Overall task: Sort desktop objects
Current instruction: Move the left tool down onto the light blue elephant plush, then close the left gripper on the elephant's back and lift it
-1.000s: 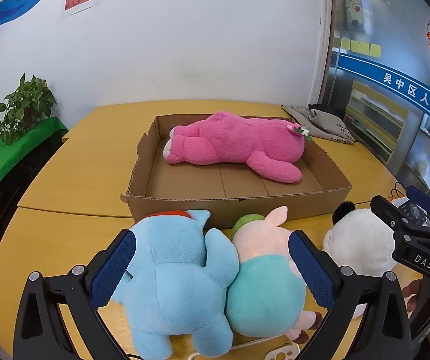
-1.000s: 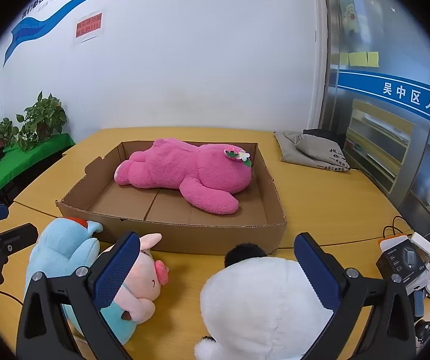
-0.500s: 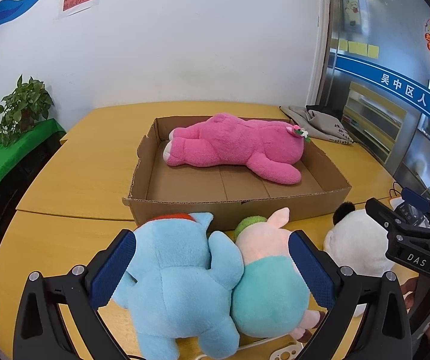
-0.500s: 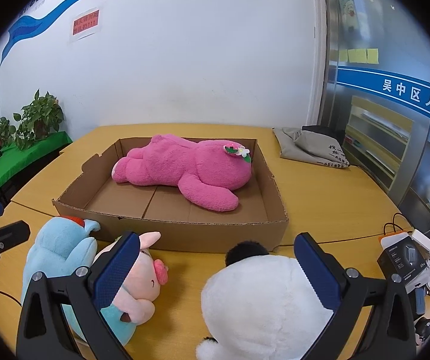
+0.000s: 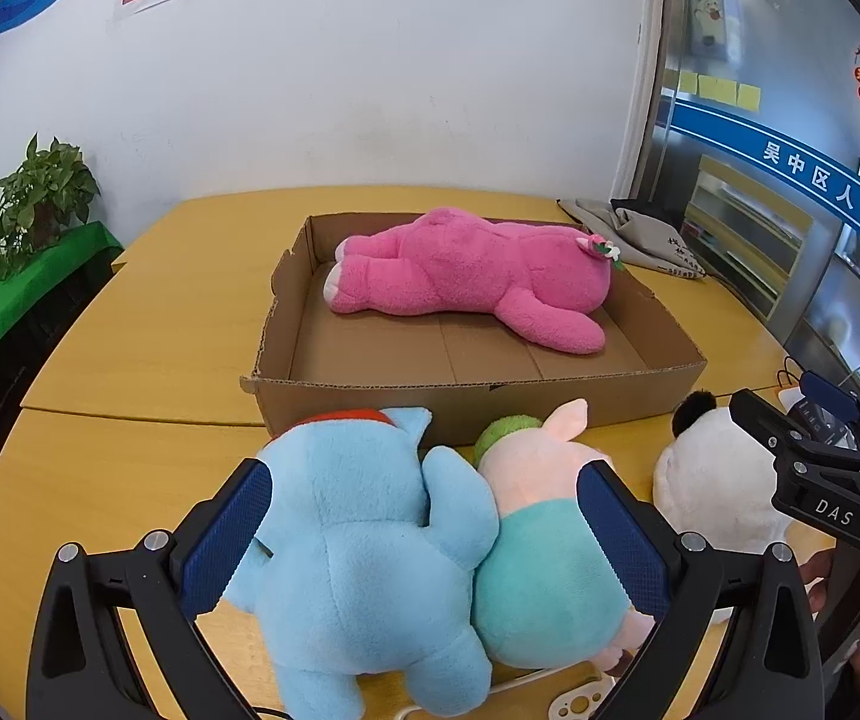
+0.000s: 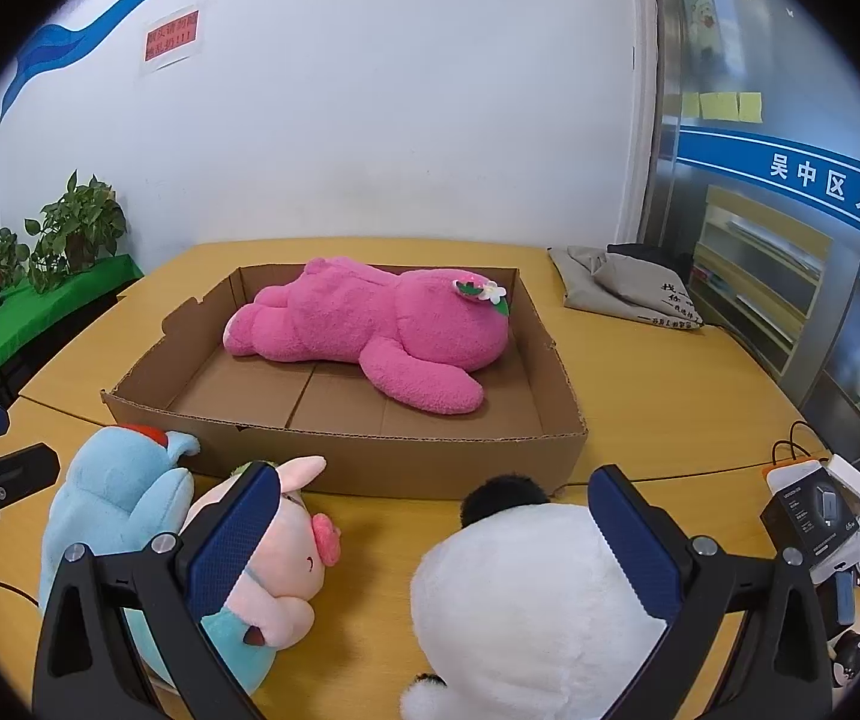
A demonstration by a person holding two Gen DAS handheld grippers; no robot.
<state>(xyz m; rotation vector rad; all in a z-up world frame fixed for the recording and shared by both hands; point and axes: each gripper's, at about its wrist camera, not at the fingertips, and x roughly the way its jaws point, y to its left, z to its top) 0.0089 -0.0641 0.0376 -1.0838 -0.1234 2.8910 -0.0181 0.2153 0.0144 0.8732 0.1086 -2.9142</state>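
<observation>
**One toy boxed, three waiting on the desk**

Nearest the cameras, both grippers hover spread wide and grasp nothing. Left gripper (image 5: 426, 546) has its blue pads either side of the blue elephant plush (image 5: 363, 546) and the pig plush (image 5: 541, 546), which lean against each other on the wooden desk (image 5: 129, 456); whether the pads touch fabric I cannot tell. Right gripper (image 6: 430, 546) stands released above the white panda plush (image 6: 532, 606), with the pig just beside its left pad. Just behind all three toys sits the cardboard box (image 6: 381, 462), and inside it, toward the far wall, lies the pink bear plush (image 6: 381, 330) on its side. Judging from that, roughly a quarter of the sorting is done: one toy is stowed, and three are left to lift over the near wall. Farther off, a grey bag (image 6: 628, 288) rests on the desk
</observation>
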